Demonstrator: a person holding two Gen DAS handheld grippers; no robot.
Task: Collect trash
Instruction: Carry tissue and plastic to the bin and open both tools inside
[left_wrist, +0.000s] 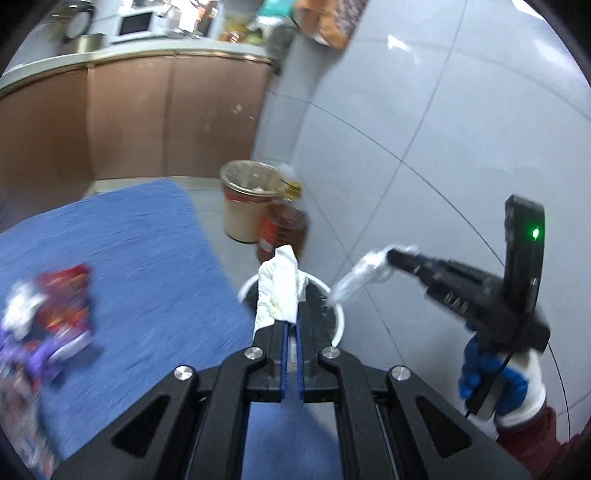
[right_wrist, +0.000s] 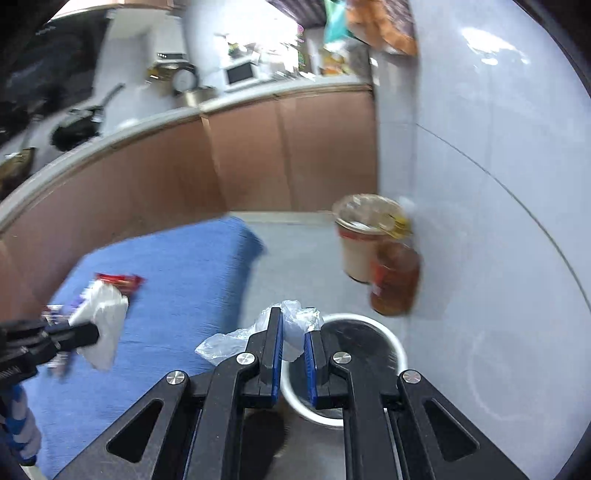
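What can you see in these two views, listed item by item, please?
tissue: one, white, in the left gripper over the bin
plastic scrap: one, clear, in the right gripper beside the bin
bin: one, white rim with a black liner, on the floor by the cloth's edge
cloth: one, blue, spread on the left
wrappers: several, red, purple and white, blurred, on the cloth
bucket: one, cream, by the wall
oil bottle: one, amber, beside the bucket
cabinets: brown, behind
microwave: one, white, on the counter
left gripper: black, blue pads, shut
right gripper: black, blue pads, shut
glove: one, white and blue, on the right handle
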